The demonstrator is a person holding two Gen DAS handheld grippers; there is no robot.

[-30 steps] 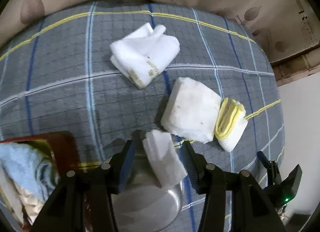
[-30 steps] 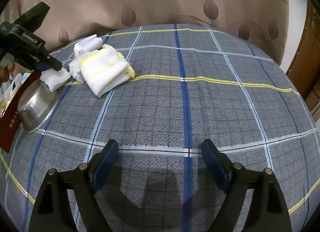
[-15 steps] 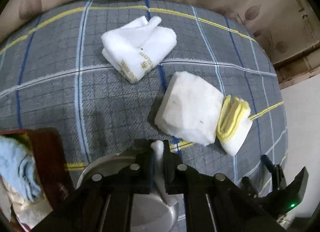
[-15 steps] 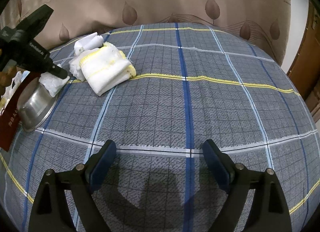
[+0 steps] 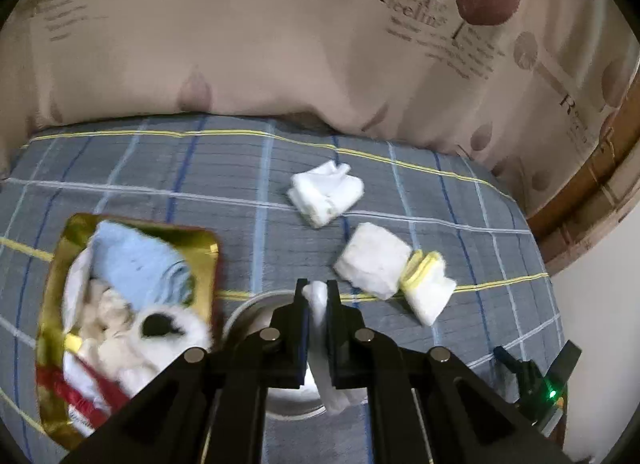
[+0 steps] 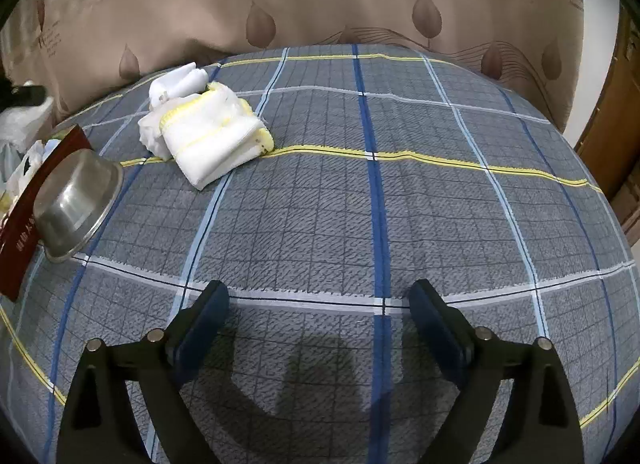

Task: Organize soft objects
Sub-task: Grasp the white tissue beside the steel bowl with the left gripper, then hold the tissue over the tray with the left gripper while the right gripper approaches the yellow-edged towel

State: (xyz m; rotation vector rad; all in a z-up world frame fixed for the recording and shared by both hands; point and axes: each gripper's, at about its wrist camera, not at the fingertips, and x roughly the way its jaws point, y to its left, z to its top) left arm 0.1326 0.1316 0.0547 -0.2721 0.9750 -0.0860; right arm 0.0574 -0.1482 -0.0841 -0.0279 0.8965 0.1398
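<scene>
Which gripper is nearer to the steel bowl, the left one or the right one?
Left. The left gripper hangs just above the steel bowl, shut on a small white cloth. The right gripper, its jaws opening with nothing between them, is far across the bedspread.

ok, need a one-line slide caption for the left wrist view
Left gripper shut on a white cloth above the steel bowl, gold tray of soft items alongside.
</scene>
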